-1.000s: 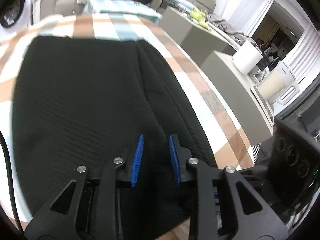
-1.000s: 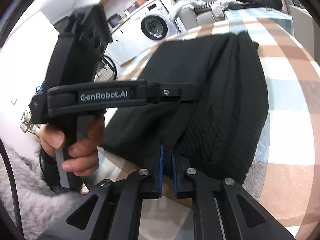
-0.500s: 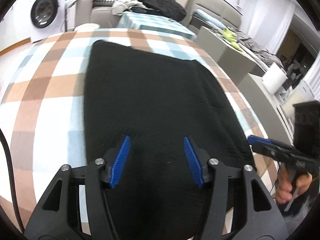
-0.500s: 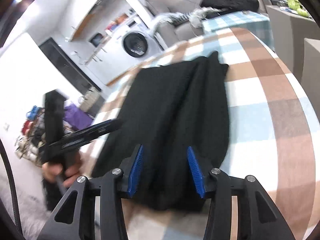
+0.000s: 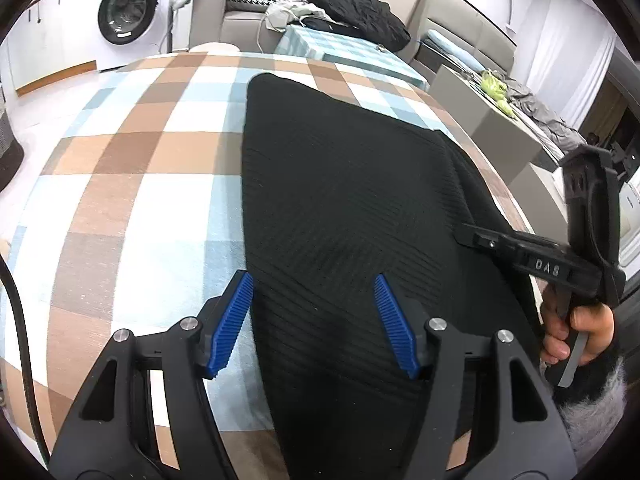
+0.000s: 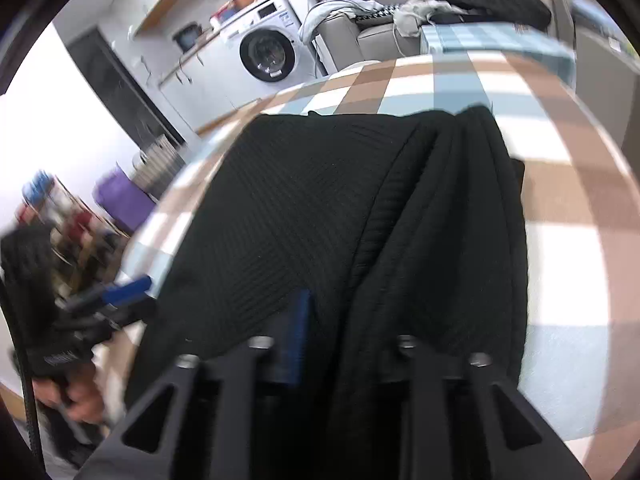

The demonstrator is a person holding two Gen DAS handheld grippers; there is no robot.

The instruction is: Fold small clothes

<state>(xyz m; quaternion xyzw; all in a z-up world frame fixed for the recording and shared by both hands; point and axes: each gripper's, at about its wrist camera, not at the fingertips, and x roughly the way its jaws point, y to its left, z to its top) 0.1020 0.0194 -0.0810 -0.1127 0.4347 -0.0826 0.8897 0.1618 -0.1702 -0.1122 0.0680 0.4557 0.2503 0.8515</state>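
Note:
A black ribbed garment (image 5: 360, 200) lies spread on the checked tablecloth (image 5: 140, 184). My left gripper (image 5: 314, 320) hovers over its near end with the jaws opening and nothing between the blue pads; the left pad (image 5: 230, 320) sits above the garment's left edge. My right gripper (image 5: 468, 234), held by a hand (image 5: 576, 332), reaches onto the garment's right side. In the right wrist view the right gripper (image 6: 348, 320) is closing on a raised fold of the garment (image 6: 300, 200); one blue pad (image 6: 296, 336) shows and cloth hides the other. The left gripper (image 6: 128, 292) is blurred at the left.
Beyond the table stand a washing machine (image 5: 128, 12), a sofa with a heap of clothes (image 5: 352, 8) and a smaller checked table (image 5: 344, 48). A grey cabinet (image 5: 492, 120) runs along the right side. The table's edge lies close to the garment's right side.
The left gripper let go, spread wider and slid left across the garment. The right gripper opened, moved away from the left one, and has closed in on a fold at the garment's right side.

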